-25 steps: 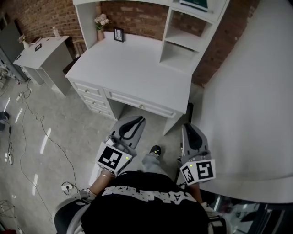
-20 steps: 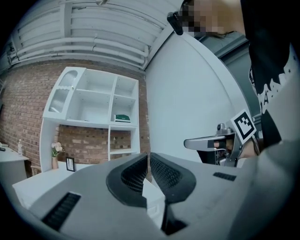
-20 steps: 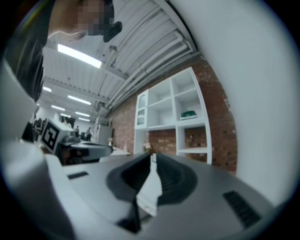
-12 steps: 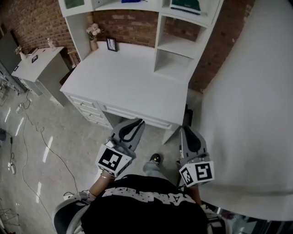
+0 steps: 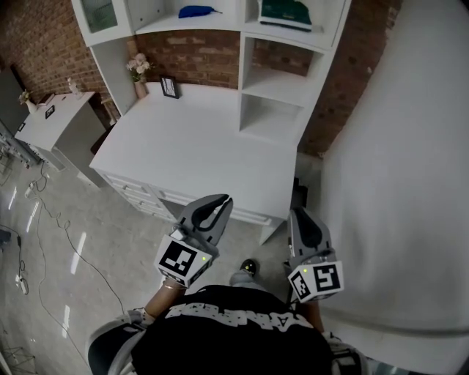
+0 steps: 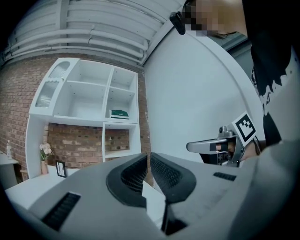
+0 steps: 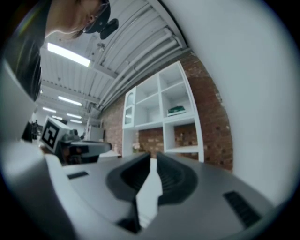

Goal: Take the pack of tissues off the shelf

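Note:
The pack of tissues (image 5: 286,11) is a flat green packet lying on an upper shelf of the white hutch (image 5: 242,44), right of centre. The same packet is small and distant in the left gripper view (image 6: 119,113) and in the right gripper view (image 7: 176,110). My left gripper (image 5: 219,201) hangs in front of the desk's front edge, jaws shut with nothing between them (image 6: 149,157). Held level with it to the right, my right gripper (image 5: 300,214) is also shut and empty (image 7: 153,157). Both point toward the hutch, well short of the shelf.
A white desk (image 5: 198,146) stands under the hutch, with a flower vase (image 5: 138,69) and a small picture frame (image 5: 169,86) at its back left. A blue object (image 5: 196,11) lies on the upper left shelf. A large white curved surface (image 5: 396,183) fills the right. Cables (image 5: 44,220) trail on the floor.
The person has stepped closer to the desk and the view has tipped up, bringing the upper shelves and the green packet into sight. Both grippers moved forward, still shut.

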Tool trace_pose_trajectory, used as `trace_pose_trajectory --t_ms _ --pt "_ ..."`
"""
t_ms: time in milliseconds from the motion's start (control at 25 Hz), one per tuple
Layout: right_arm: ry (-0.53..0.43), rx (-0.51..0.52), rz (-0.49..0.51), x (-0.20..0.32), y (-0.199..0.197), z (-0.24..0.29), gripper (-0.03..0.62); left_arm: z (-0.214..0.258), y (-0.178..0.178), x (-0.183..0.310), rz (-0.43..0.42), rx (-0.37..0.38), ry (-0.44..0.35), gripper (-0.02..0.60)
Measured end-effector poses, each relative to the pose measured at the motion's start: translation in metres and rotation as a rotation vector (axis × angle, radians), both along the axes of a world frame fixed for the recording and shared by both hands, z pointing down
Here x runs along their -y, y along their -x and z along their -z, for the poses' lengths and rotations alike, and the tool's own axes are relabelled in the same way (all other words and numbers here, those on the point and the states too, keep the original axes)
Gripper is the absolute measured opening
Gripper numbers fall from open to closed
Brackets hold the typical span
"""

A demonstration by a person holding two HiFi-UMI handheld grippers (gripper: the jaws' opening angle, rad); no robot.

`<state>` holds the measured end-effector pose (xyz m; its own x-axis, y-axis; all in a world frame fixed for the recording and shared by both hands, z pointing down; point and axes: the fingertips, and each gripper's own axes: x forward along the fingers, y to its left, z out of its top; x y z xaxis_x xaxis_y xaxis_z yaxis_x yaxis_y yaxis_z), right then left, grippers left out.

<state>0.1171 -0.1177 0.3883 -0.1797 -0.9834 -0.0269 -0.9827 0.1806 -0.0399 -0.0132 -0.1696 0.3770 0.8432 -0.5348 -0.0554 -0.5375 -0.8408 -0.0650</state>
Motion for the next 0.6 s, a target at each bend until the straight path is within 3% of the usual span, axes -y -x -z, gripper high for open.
trace_pose_trajectory --t_ms 160,600 --pt "-0.005 -0.003 -0.001 0.012 -0.009 0.005 0.044 0.005 -0.008 0.01 0.005 0.005 0.029 0.039" --pt "-0.02 -0.006 0.017 0.052 -0.037 0.012 0.067 0.01 -0.033 0.048 0.019 0.025 0.0 0.061"
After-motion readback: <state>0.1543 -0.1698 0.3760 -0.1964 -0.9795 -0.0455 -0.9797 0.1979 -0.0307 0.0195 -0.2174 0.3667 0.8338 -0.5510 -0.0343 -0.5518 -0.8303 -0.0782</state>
